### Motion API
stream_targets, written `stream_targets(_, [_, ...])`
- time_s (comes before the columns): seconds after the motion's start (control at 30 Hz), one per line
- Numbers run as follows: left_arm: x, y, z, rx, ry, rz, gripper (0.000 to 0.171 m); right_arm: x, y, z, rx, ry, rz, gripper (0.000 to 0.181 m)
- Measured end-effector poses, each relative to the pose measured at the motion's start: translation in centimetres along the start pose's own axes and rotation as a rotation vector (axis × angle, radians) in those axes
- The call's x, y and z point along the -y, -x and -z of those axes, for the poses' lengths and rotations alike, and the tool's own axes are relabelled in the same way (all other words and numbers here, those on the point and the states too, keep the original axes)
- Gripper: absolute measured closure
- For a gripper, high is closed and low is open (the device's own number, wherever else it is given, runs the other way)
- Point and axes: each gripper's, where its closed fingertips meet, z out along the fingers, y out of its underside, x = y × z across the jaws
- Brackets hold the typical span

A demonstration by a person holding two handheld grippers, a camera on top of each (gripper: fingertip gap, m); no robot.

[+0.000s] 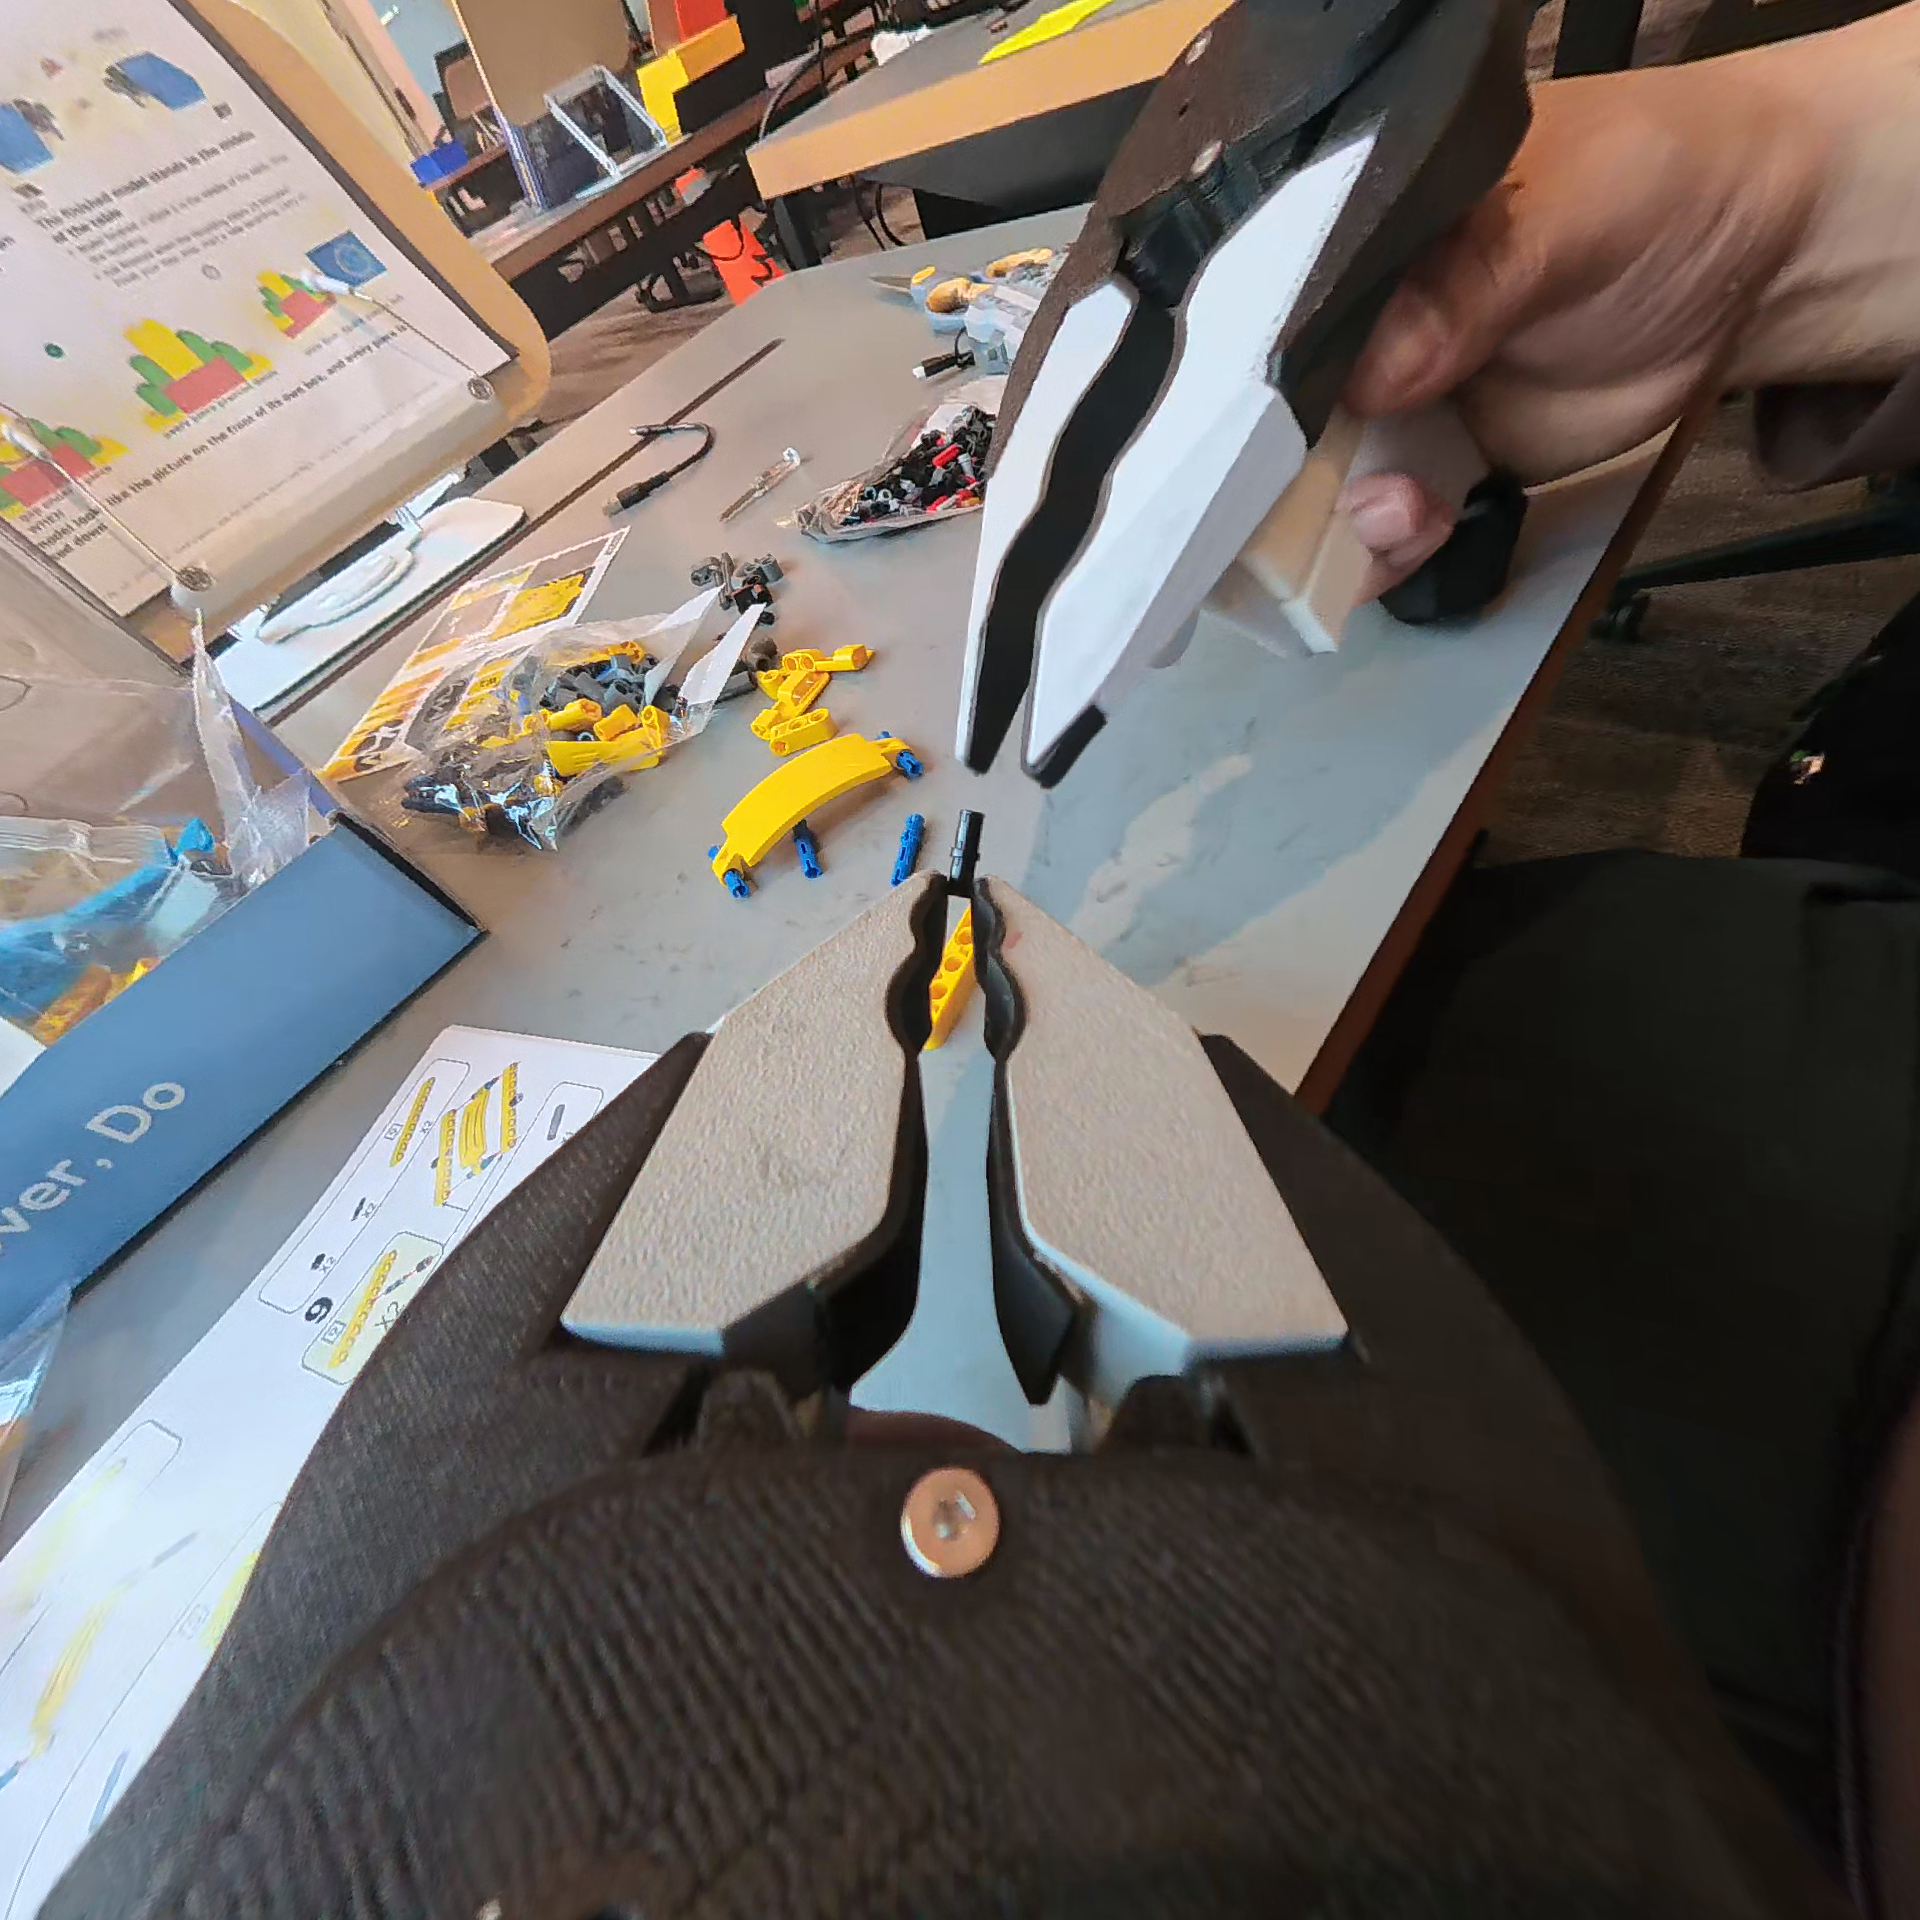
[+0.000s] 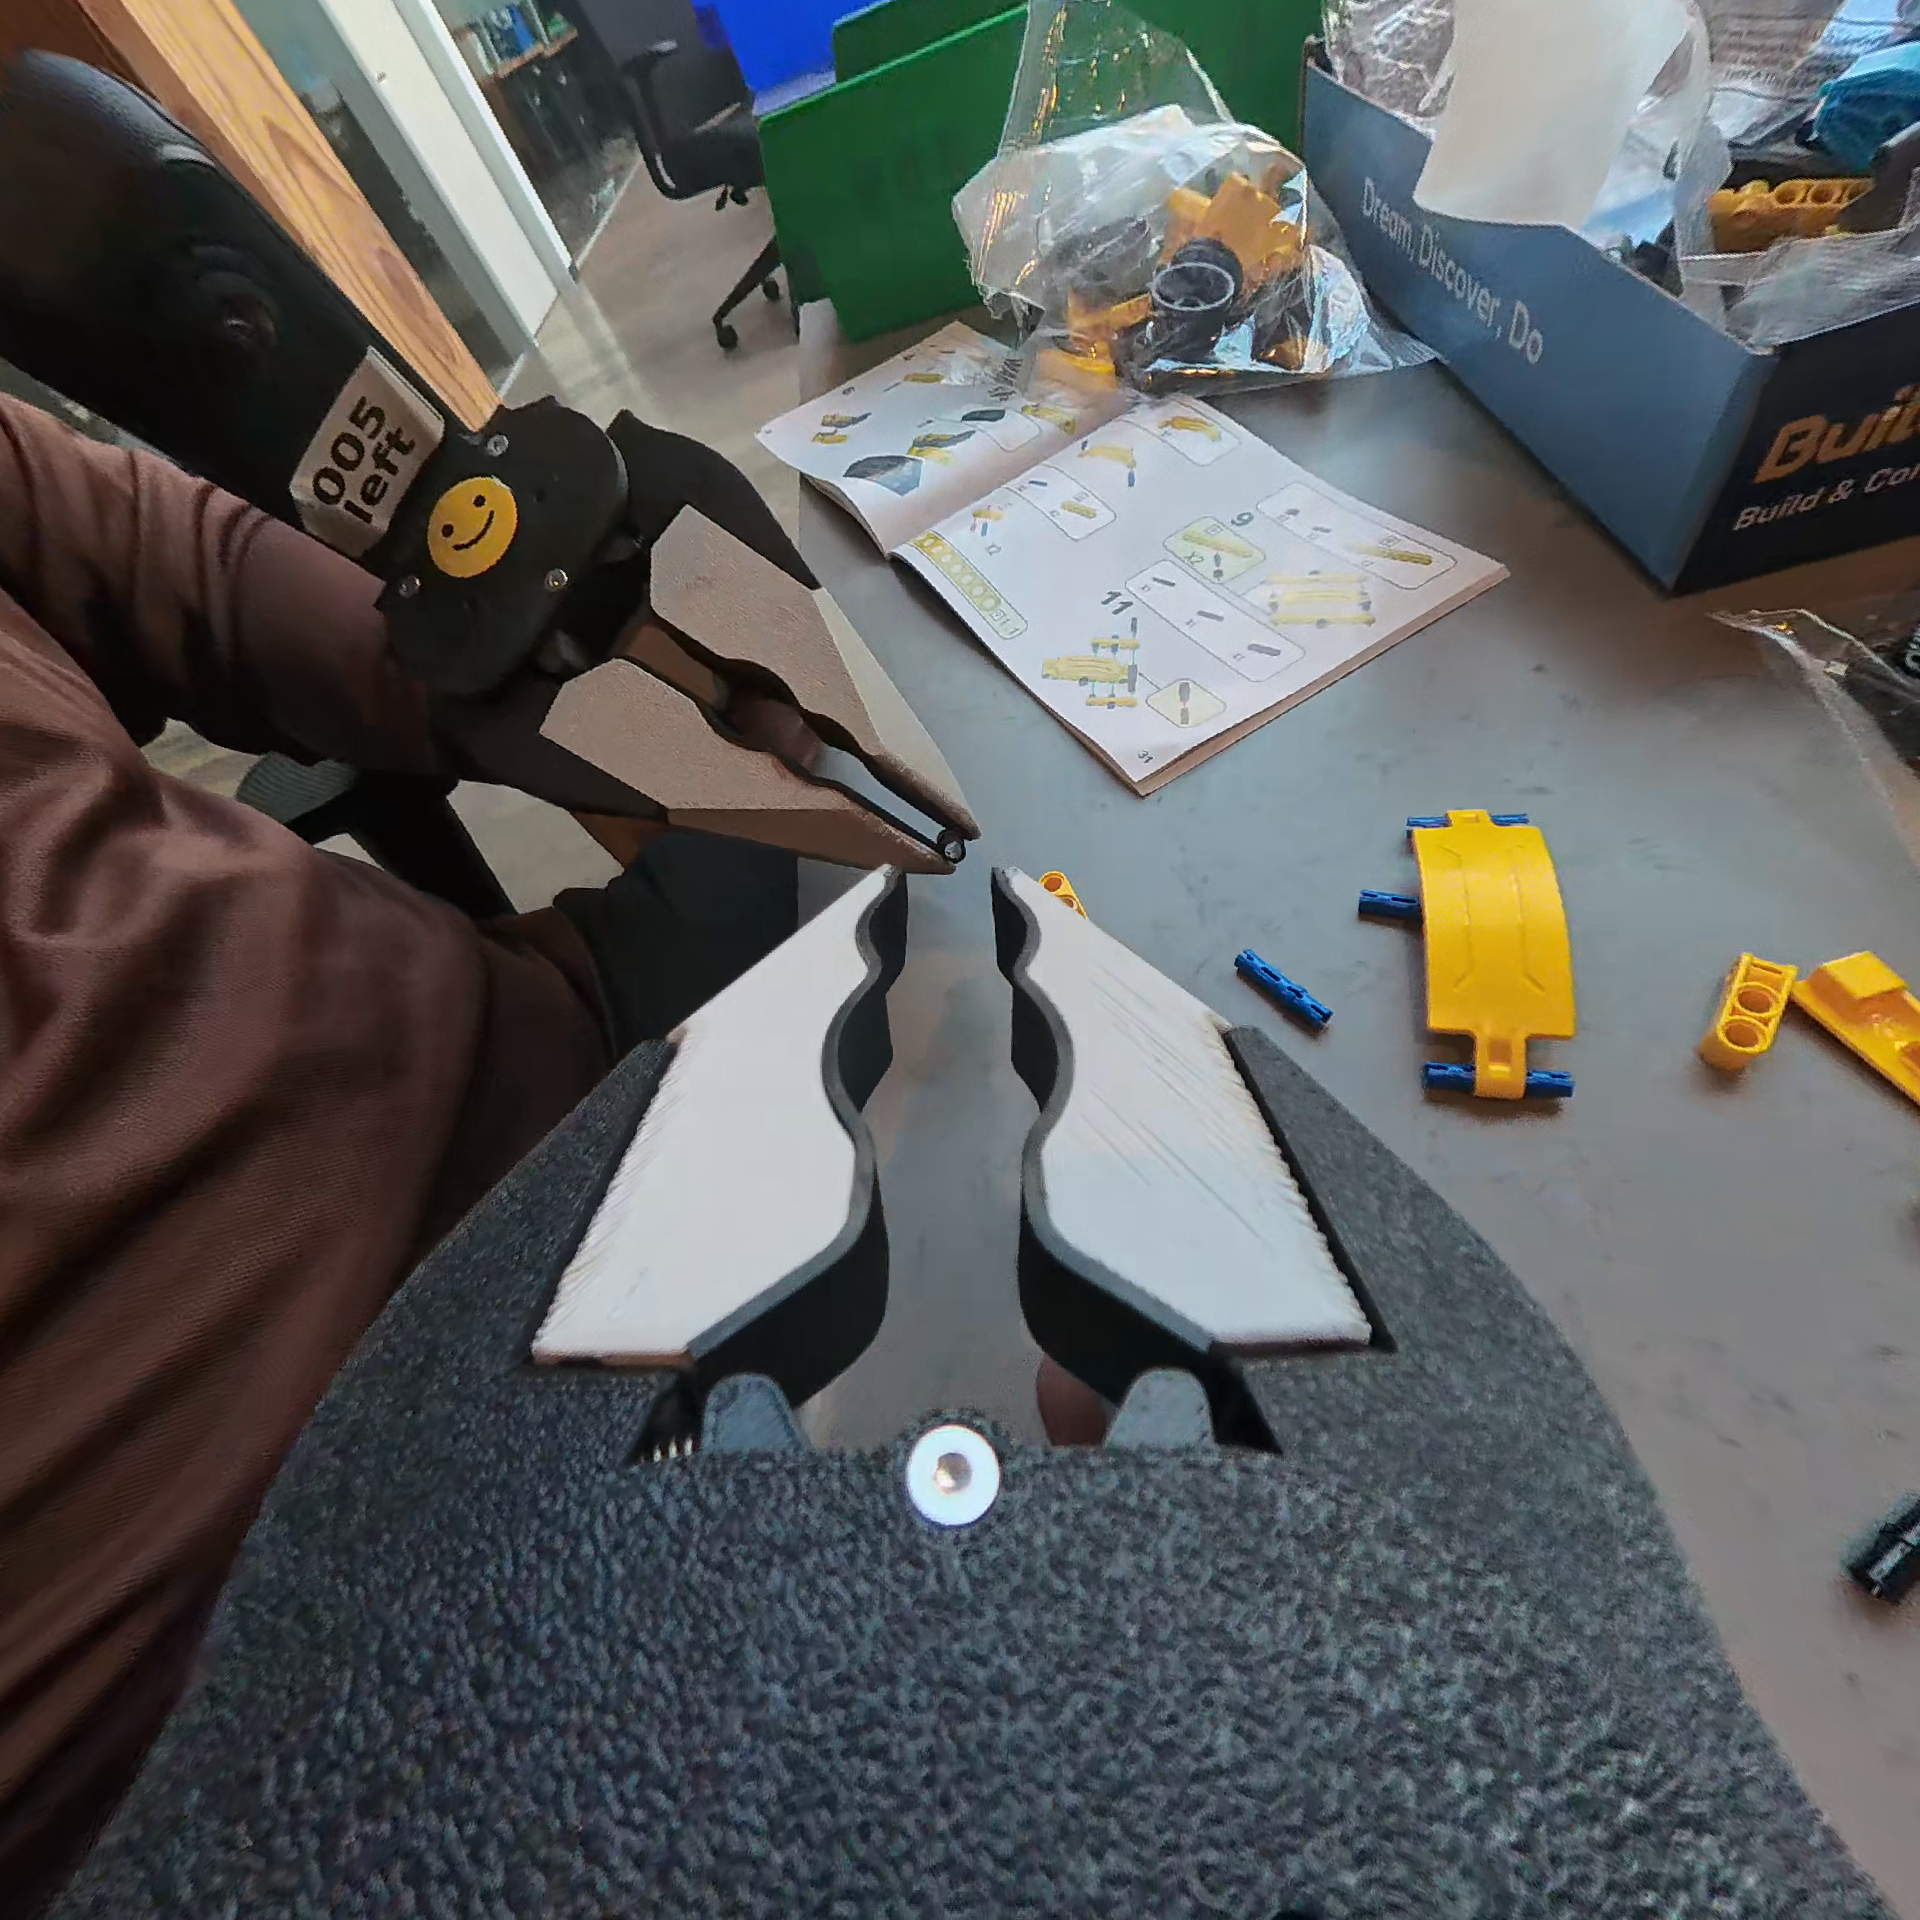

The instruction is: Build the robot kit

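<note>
- Left gripper [image 1: 964,883]: my jaws pinched tight on a small black pin [image 1: 966,836], which sticks out past the tips; no gap visible between them.
- Right gripper [image 2: 948,883]: jaws parted a little, nothing between them; tips sit just beside the pin end (close, but I can't tell if they touch).
- Yellow beam with holes [image 1: 954,975] shows through the gap behind my left tips, lying on the grey table [image 1: 1299,831]; can't tell if anything touches it.
- Loose blue pin [image 2: 1282,989] on the table just right of my right gripper.
- Beyond it, a curved yellow panel [image 2: 1493,951] with blue pins plugged into its ends, flat on the table.
- Farther right, small yellow pieces [image 2: 1745,1013], apart from the panel.
- Open instruction booklet [image 2: 1164,582] lies ahead of both grippers.
- Clear bag of yellow and black parts [image 2: 1164,249] behind the booklet; blue cardboard box [image 2: 1558,343] right of the bag, holding more bags.
</note>
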Motion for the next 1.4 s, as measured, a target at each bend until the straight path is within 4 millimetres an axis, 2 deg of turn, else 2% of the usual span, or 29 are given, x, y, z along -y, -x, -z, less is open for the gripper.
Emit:
stream_targets(0.7, [0.4,0.0,0.3,-0.001,-0.033,-0.004,0.171,0.1,0.4,-0.5,0.009,-0.001,0.019,0.169])
stream_targets(0.9, [0.4,-0.1,0.3,0.003,-0.036,-0.011,0.171,0.2,0.4,-0.4,0.015,-0.01,0.008,0.178])
stream_targets(1.03, [0.5,0.0,0.4,0.01,-0.045,-0.008,0.171,0.1,0.2,-0.5,0.009,-0.002,-0.006,0.173])
stream_targets(1.4, [0.6,0.0,0.4,0.008,-0.057,-0.009,0.171,-0.1,1.0,-0.6,0.06,0.014,0.008,0.181])
